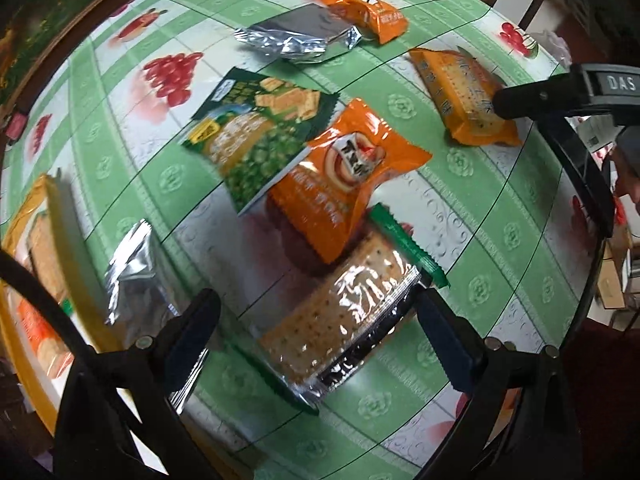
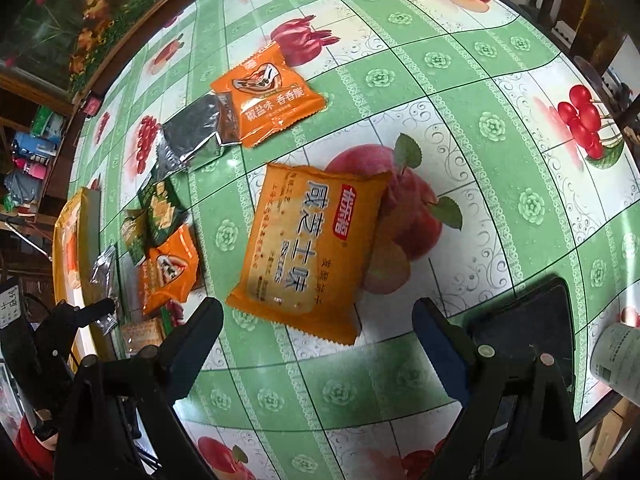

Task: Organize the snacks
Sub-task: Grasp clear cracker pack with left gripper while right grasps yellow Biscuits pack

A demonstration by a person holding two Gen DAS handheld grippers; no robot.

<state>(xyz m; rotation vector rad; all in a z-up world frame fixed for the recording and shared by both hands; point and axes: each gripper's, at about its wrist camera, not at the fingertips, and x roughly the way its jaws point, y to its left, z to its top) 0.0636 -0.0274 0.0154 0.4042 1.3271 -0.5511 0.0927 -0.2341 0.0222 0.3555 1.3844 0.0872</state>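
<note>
In the left wrist view my left gripper (image 1: 314, 304) is open low over the table. A clear-wrapped cracker pack with a green edge (image 1: 340, 320) lies between its fingers. Beyond it lie an orange snack pack (image 1: 348, 184), a green pea pack (image 1: 260, 132), a silver pack (image 1: 296, 36) and a small orange pack (image 1: 368, 12). My right gripper (image 2: 318, 312) is also open. The near end of a large orange cracker pack (image 2: 308, 248) sits just ahead of its fingertips. The same pack (image 1: 460, 96) shows in the left view, with a right finger (image 1: 520, 100) at its end.
A yellow-orange tray (image 1: 60, 216) holding packs stands at the left, with a silver pack (image 1: 132, 272) beside it. A dark flat object (image 2: 528, 320) and a white paper roll (image 2: 620, 360) lie near the table's right edge. The fruit-print tablecloth (image 2: 480, 128) is bare far right.
</note>
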